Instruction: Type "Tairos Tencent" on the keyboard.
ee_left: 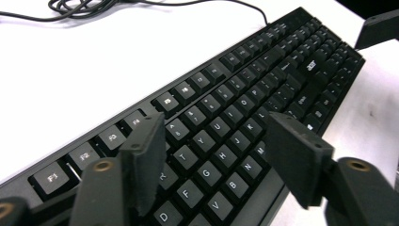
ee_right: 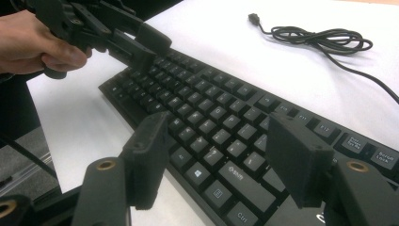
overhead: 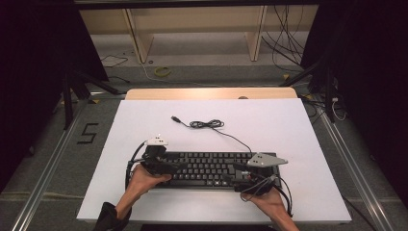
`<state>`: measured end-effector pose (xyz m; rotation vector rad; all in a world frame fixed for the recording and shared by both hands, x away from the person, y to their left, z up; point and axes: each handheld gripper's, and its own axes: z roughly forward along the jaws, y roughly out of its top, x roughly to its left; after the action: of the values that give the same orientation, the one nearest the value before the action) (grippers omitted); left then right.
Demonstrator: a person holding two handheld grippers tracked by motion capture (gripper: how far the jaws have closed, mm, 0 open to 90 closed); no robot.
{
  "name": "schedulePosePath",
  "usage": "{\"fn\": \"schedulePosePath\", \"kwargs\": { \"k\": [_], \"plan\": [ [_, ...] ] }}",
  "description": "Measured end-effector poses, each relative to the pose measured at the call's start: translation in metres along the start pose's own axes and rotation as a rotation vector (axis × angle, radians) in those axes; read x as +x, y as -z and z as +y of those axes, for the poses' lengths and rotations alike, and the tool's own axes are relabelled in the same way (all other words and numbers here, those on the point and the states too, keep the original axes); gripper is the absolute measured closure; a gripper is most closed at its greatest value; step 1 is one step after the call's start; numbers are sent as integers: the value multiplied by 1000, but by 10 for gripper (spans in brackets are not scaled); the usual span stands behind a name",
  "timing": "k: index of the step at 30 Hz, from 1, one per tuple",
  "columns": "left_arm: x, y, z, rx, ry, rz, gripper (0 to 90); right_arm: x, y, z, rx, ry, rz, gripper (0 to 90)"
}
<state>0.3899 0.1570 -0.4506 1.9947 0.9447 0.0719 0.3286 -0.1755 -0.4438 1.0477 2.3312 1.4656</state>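
A black keyboard (overhead: 207,168) lies flat on the white table top (overhead: 288,125), near its front edge. Its thin black cable (overhead: 207,124) runs back from the right end to a loose coil, and the plug (overhead: 175,118) lies free. My left gripper (overhead: 169,167) hovers over the keyboard's left end. In the left gripper view its jaws (ee_left: 216,141) stand open above the letter keys (ee_left: 207,141), gripping nothing. My right gripper (overhead: 242,176) is over the right end. Its jaws (ee_right: 219,141) are open too, above the bottom key row (ee_right: 211,113). The left gripper (ee_right: 146,42) shows farther off, held by a hand.
The white top has free room behind the keyboard apart from the coiled cable (ee_right: 320,35). A wooden strip (overhead: 211,93) edges the table's back. Beyond it stand a shelf frame (overhead: 139,38) and loose floor cables (overhead: 284,48). A "5" mark (overhead: 86,134) is on the floor at the left.
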Motion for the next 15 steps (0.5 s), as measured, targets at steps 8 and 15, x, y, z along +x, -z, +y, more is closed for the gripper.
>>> {"fn": "schedulePosePath", "kwargs": {
  "k": [8, 15],
  "plan": [
    [-5, 7, -2, -56, -9, -27, 310, -1, 5, -4, -1, -3, -4, 400],
    [-7, 14, -9, -93, -17, -31, 292, -2, 11, -7, -11, -6, -13, 398]
  ]
}}
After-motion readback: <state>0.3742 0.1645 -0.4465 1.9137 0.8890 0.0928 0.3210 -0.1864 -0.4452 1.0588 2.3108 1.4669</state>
